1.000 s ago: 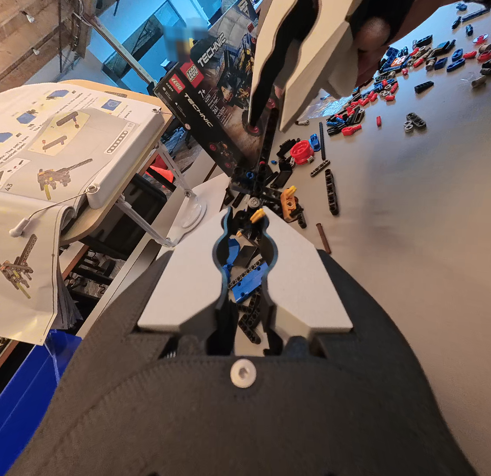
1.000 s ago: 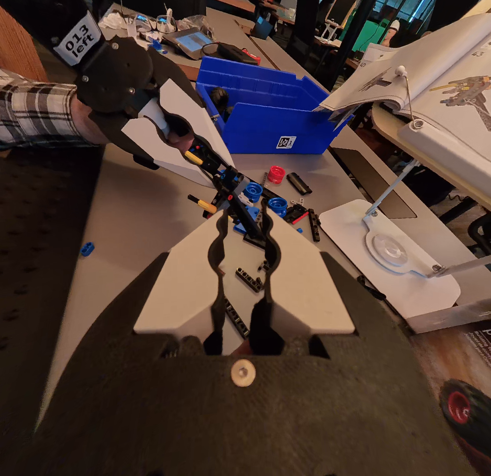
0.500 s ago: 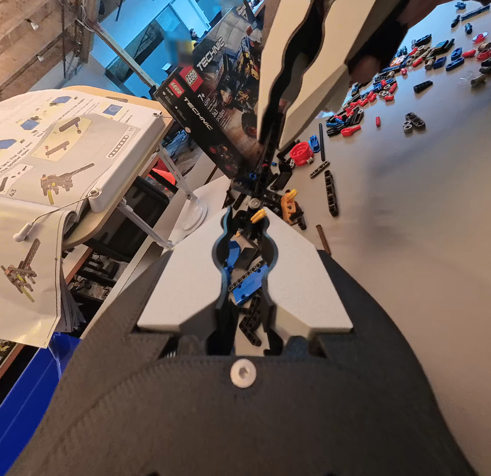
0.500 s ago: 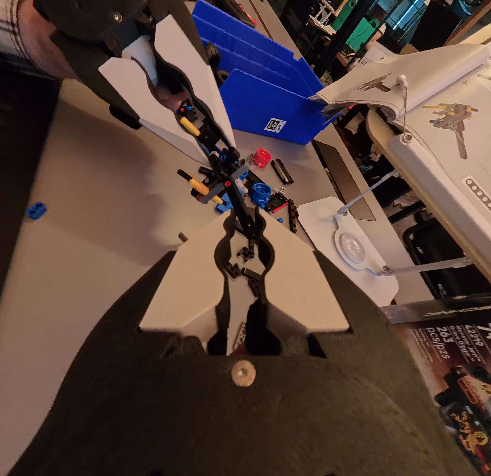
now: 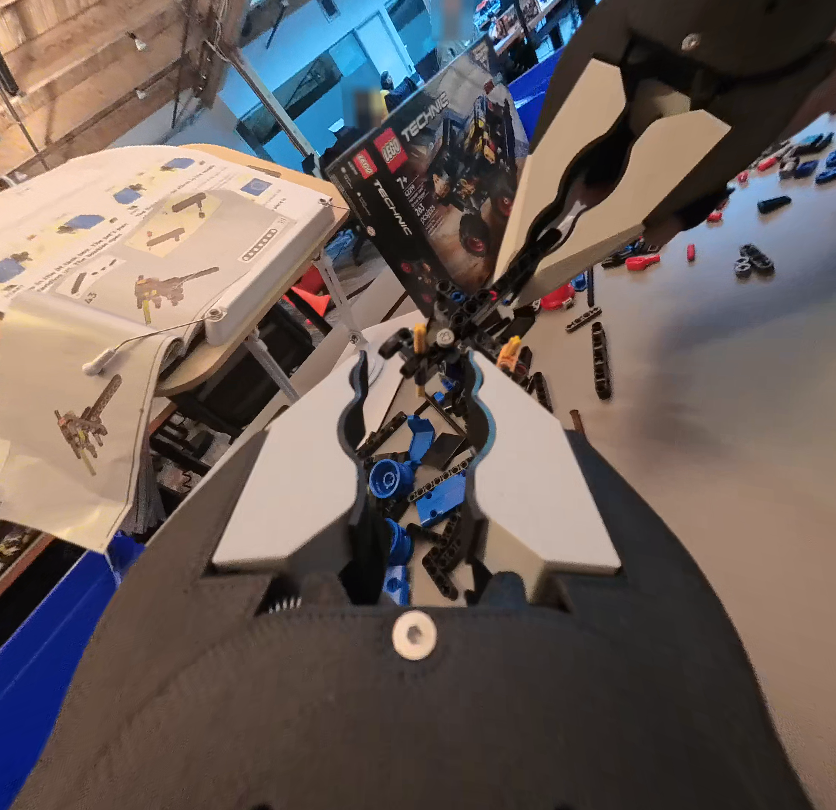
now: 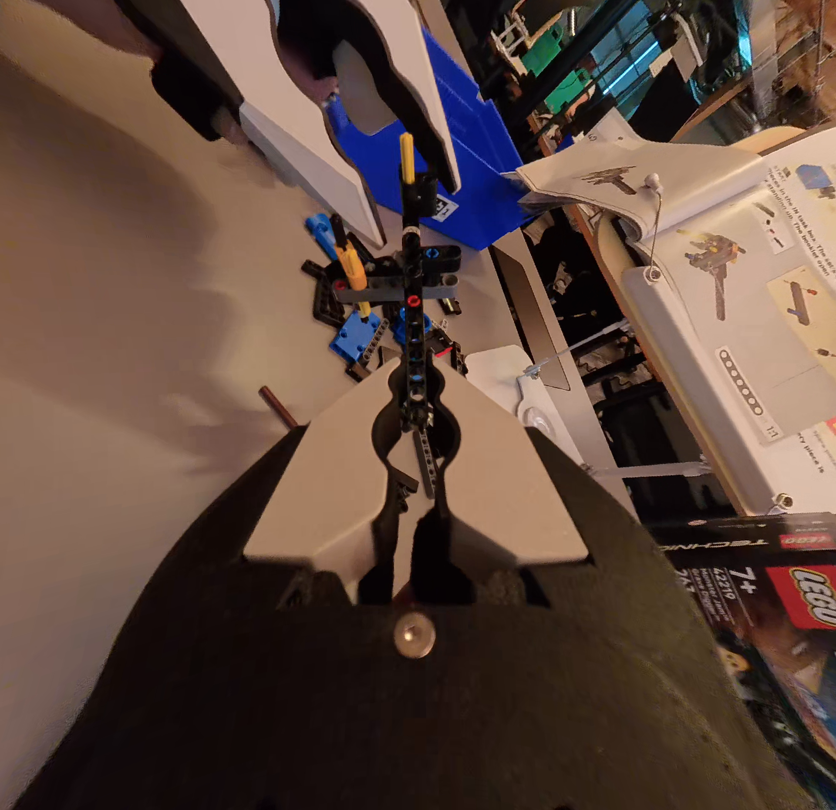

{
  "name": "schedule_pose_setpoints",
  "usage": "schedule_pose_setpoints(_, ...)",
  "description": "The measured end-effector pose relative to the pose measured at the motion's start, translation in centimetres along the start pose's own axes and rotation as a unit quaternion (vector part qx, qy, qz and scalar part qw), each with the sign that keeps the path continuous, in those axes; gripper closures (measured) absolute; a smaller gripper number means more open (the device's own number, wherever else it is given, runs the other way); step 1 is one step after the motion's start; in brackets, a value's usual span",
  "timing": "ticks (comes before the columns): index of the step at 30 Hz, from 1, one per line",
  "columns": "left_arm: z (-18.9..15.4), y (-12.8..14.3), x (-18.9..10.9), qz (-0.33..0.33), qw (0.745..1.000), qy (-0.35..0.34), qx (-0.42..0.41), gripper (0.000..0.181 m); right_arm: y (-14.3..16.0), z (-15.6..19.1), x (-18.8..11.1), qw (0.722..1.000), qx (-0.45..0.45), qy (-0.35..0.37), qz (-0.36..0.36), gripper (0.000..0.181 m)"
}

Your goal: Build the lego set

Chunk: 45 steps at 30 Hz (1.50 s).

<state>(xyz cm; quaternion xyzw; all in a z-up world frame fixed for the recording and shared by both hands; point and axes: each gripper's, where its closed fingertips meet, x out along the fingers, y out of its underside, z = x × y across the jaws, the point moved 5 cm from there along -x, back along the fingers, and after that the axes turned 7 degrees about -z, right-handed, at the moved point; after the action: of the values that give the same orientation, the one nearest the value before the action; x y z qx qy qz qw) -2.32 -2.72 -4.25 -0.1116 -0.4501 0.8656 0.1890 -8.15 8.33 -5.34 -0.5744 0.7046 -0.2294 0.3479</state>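
Observation:
The part-built assembly (image 6: 411,291) is a long black beam with a grey cross beam, yellow axles and red and blue pins. My right gripper (image 6: 418,367) is shut on the near end of the long beam and holds the assembly above the table. In the left wrist view the right gripper (image 5: 509,291) comes in from the upper right, clamped on that beam. My left gripper (image 5: 418,367) is open, and the assembly (image 5: 445,336) sits just past its tips. In the right wrist view the left gripper (image 6: 416,214) has its fingers spread on either side of the top yellow axle (image 6: 407,155).
Loose parts lie under the grippers: blue wheel hubs (image 5: 389,476), a blue panel (image 6: 357,336), black beams (image 5: 599,363) and a brown axle (image 6: 276,410). More pieces (image 5: 751,263) lie farther right. A blue bin (image 6: 470,164), the instruction booklet (image 5: 135,227) on its stand and the set's box (image 5: 429,191) border the table. Some 6 cm of space lies between my two pairs of fingers.
My left gripper has opened and let go of the assembly. My right gripper has closed in on the long beam and now holds it.

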Motion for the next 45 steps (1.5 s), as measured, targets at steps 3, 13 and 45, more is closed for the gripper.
schedule_pose_setpoints(3,0.2,0.0,-0.1,-0.002,1.000,-0.003,-0.008,0.142,-0.1,-0.4,-0.2,0.999,0.027,0.007,-0.020,0.178)
schedule_pose_setpoints(13,1.5,-0.8,-0.9,-0.055,0.993,0.010,-0.106,0.139,-0.6,-2.1,-0.9,0.990,0.110,0.037,-0.077,0.178)
schedule_pose_setpoints(45,1.1,-1.9,-1.3,-0.120,0.952,0.111,-0.259,0.179,-1.9,-0.3,-0.9,0.865,0.427,-0.198,-0.175,0.177)
